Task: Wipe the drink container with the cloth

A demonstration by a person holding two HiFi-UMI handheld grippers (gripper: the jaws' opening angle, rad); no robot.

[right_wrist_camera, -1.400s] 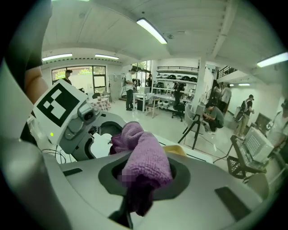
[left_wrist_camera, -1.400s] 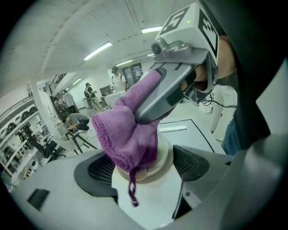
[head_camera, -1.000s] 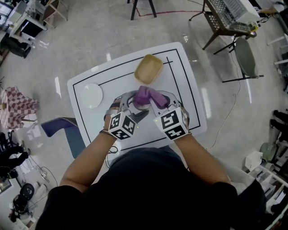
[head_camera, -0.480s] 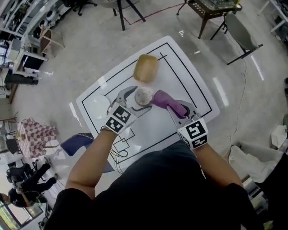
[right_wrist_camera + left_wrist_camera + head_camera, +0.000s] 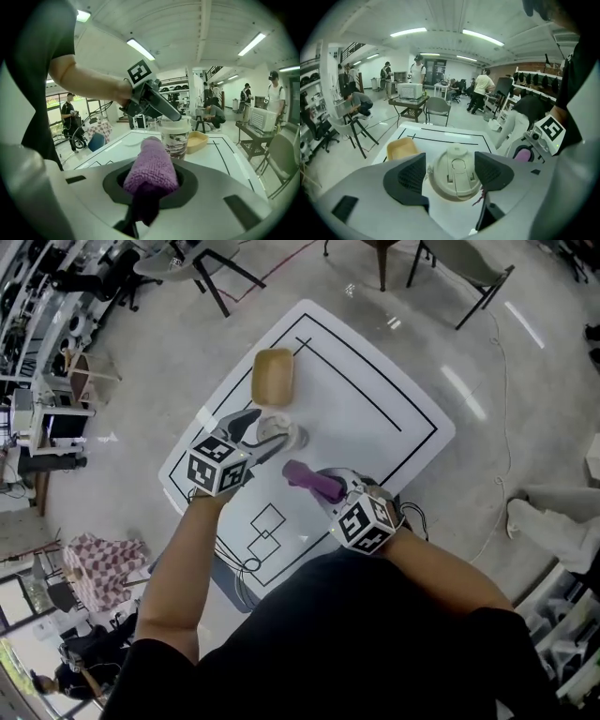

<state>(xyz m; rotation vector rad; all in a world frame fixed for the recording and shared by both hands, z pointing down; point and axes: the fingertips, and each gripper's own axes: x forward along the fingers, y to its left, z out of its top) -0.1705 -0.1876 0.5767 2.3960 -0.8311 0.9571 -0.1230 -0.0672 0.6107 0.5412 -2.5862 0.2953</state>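
My left claw (image 5: 450, 161) is closing around the drink container (image 5: 177, 138) from above. The round lid sits between the two dark ribbed pads (image 5: 407, 177), which stand just beside its rim and do not look to press on it yet. My right claw (image 5: 150, 192) is clamped on the cloth (image 5: 152, 164), which sticks forward out of it as a thick roll and points at the cup just ahead.

I judge this to be the steadying step: get the cup held, then wipe. Next, my left claw needs to finish closing squarely on the lid so the cup cannot tip or spin. Then the cloth has to cross the short gap and rub the wall.

The cloth is a purple knit — nubby, soft, likely to drag a little on the cup. The container is a straight-sided cup with a dark printed band under a cream plastic lid, which has a raised sip tab in its middle. It looks light, so a hard sideways push could slide it.

Beyond the cup, away from both claws, lies a shallow tan dish (image 5: 272, 376) with rounded corners. Everything stands on a smooth white worktop (image 5: 375, 418) marked with black lines.
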